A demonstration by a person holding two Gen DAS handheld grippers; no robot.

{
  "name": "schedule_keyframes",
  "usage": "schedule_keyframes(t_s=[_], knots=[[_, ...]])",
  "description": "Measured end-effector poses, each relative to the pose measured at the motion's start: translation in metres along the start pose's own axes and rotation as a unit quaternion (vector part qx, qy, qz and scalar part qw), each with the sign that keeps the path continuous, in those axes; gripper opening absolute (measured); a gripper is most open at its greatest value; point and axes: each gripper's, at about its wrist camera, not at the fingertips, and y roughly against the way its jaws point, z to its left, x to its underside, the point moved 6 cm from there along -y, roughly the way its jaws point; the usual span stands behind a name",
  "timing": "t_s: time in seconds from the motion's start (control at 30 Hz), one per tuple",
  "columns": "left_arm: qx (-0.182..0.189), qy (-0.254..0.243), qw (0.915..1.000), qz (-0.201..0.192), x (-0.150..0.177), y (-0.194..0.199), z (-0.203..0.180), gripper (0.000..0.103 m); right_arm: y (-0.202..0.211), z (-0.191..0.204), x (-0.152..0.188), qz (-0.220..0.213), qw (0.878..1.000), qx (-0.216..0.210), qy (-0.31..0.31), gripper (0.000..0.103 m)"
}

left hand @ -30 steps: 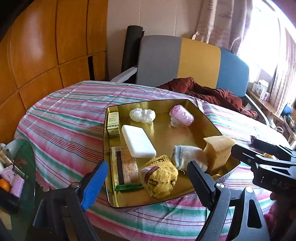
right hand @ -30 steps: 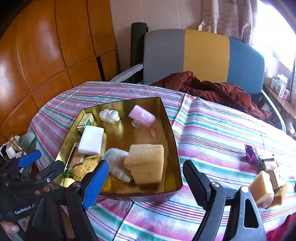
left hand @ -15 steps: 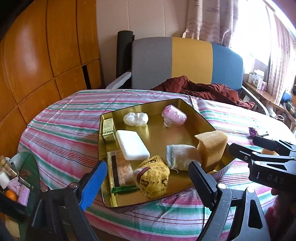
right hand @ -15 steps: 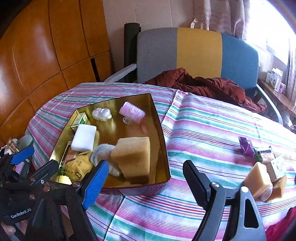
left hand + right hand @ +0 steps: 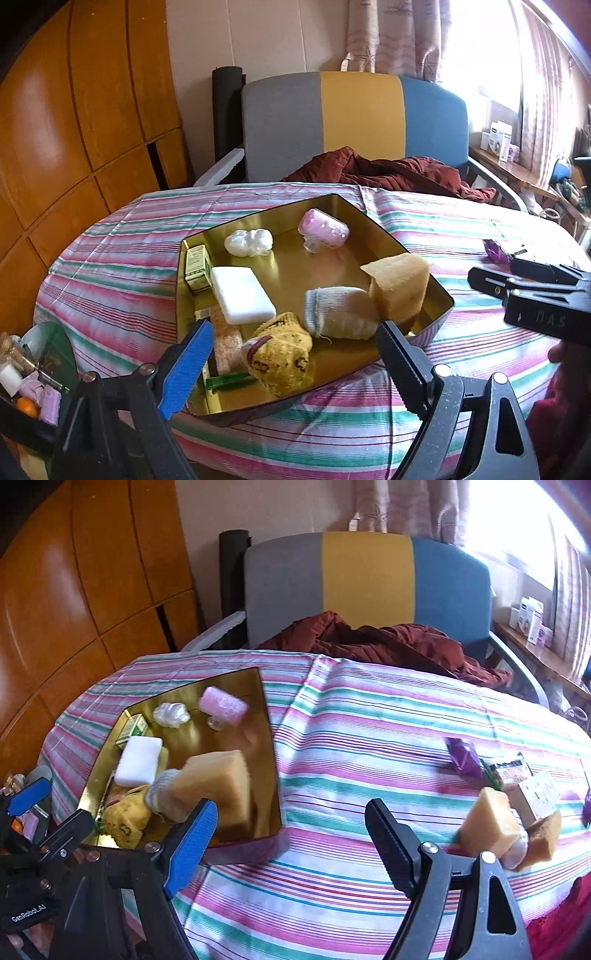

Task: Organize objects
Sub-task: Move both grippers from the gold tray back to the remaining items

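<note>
a gold tray sits on the striped tablecloth, the landmark for all else. inside it, counted from the left wrist view: one big tan sponge at the tray's right rim, one pale sock touching the sponge, one yellow knitted sock near the front rim, one white bar mid-tray, one small green box against the left wall, one white crumpled wad and one pink roll toward the far rim, one flat packet and one green clip at the front left.

the left gripper hangs over the tray's front rim, jaws spread wide, nothing between them. the right gripper hangs just right of the tray over bare cloth, jaws likewise spread and empty.

only the right wrist view shows the cluster well right of the tray: two tan sponge pieces, one purple wrapper and two small packets. only the left wrist view shows a dark side tray of oddments left of the gold tray. a three-coloured chair with a maroon garment stands behind.
</note>
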Motion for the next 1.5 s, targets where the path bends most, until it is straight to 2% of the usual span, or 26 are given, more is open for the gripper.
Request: schedule_keyframes(t_s=[0.23, 0.5, 0.67, 0.77, 0.87, 0.97, 1.07, 1.43, 1.5], knots=[[0.036, -0.013, 0.9992, 0.007, 0.000, -0.002, -0.019, 0.090, 0.010, -0.052, -0.003, 0.000, 0.999, 0.035, -0.038, 0.084], [0.071, -0.047, 0.9963, 0.013, -0.003, -0.006, -0.051, 0.090, 0.037, -0.142, -0.018, -0.019, 0.990, 0.098, -0.101, 0.084], [0.087, -0.069, 0.9937, 0.015, -0.005, -0.009, -0.074, 0.090, 0.060, -0.216, -0.021, -0.043, 0.974, 0.164, -0.152, 0.084], [0.099, -0.086, 0.9912, 0.018, -0.007, -0.011, -0.091, 0.090, 0.065, -0.257, -0.013, -0.046, 0.960, 0.210, -0.178, 0.084], [0.109, -0.107, 0.9881, 0.018, -0.009, -0.013, -0.111, 0.090, 0.064, -0.286, 0.002, -0.043, 0.949, 0.235, -0.206, 0.084], [0.116, -0.132, 0.9843, 0.014, -0.014, -0.016, -0.135, 0.090, 0.059, -0.302, 0.013, -0.037, 0.942, 0.229, -0.243, 0.084], [0.124, -0.159, 0.9795, 0.005, -0.021, -0.016, -0.161, 0.090, 0.056, -0.306, 0.015, -0.037, 0.942, 0.219, -0.252, 0.084], [0.162, -0.215, 0.9629, 0.018, -0.021, -0.033, -0.232, 0.090, 0.045, -0.291, 0.013, -0.019, 0.953, 0.210, -0.216, 0.084], [0.170, -0.219, 0.9606, 0.020, -0.023, -0.037, -0.242, 0.090, 0.043, -0.293, 0.016, -0.011, 0.951, 0.214, -0.221, 0.084]])
